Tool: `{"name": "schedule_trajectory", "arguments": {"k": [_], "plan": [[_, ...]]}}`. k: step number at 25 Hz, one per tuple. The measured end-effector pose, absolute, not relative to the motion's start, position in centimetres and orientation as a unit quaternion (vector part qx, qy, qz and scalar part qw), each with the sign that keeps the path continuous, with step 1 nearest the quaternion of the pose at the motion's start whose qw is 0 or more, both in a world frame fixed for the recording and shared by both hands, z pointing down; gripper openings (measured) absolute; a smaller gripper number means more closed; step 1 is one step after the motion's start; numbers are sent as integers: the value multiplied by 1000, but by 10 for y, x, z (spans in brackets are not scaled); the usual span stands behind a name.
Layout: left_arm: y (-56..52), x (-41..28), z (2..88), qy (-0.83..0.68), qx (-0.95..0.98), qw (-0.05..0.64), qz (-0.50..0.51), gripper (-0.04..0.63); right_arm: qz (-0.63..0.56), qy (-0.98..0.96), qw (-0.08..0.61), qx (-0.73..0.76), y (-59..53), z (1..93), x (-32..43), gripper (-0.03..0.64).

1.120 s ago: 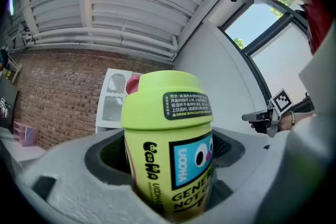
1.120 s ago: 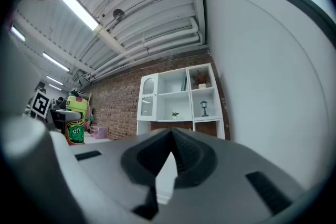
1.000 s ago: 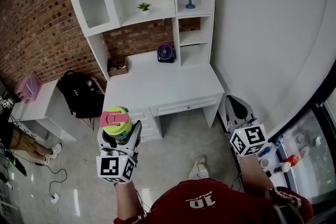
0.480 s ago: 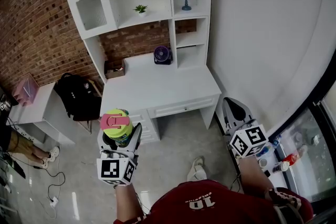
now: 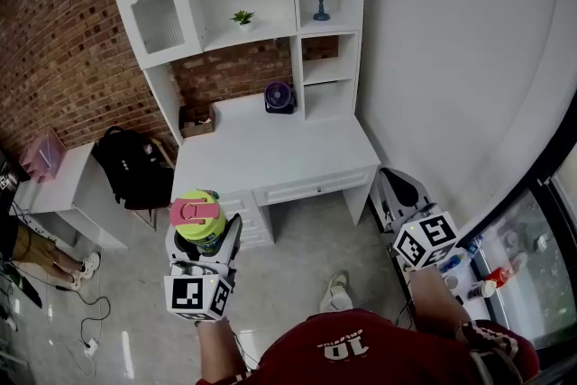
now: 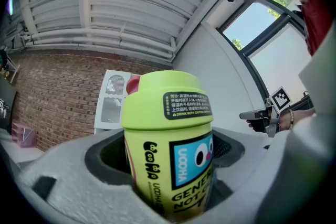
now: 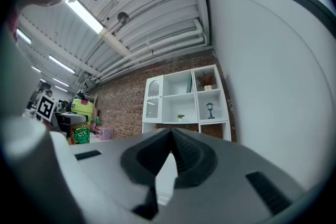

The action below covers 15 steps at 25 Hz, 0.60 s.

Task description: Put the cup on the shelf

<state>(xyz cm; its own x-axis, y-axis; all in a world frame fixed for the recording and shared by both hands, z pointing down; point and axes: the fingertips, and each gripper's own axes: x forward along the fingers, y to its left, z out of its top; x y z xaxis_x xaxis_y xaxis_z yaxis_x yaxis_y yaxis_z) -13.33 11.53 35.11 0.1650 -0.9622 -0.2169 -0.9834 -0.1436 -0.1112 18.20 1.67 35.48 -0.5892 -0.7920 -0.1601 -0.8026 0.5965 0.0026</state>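
one cup (image 6: 168,149) clamped in the left gripper (image 5: 204,237), well short of the shelf (image 5: 261,22); right gripper (image 7: 169,139) closed, empty; transport likely next.

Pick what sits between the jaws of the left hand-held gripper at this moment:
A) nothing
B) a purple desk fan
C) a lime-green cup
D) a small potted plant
C: the left gripper view shows the left hand-held gripper with its jaws closed on both sides of the upright lime-green cup.
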Motion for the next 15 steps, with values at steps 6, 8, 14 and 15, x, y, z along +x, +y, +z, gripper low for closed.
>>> {"name": "schedule_trajectory", "arguments": {"k": [6, 8, 14, 15], "plan": [[112, -135, 353, 649, -750, 114, 50, 426, 36, 895, 70, -438, 6, 357, 178, 5], [109, -137, 353, 652, -748, 114, 50, 425, 34, 898, 70, -434, 2, 357, 175, 5], [93, -138, 347, 656, -743, 120, 49, 425, 34, 901, 77, -425, -18, 354, 170, 5], [89, -138, 346, 656, -743, 121, 48, 425, 33, 901, 79, -425, -22, 354, 171, 5]]}}
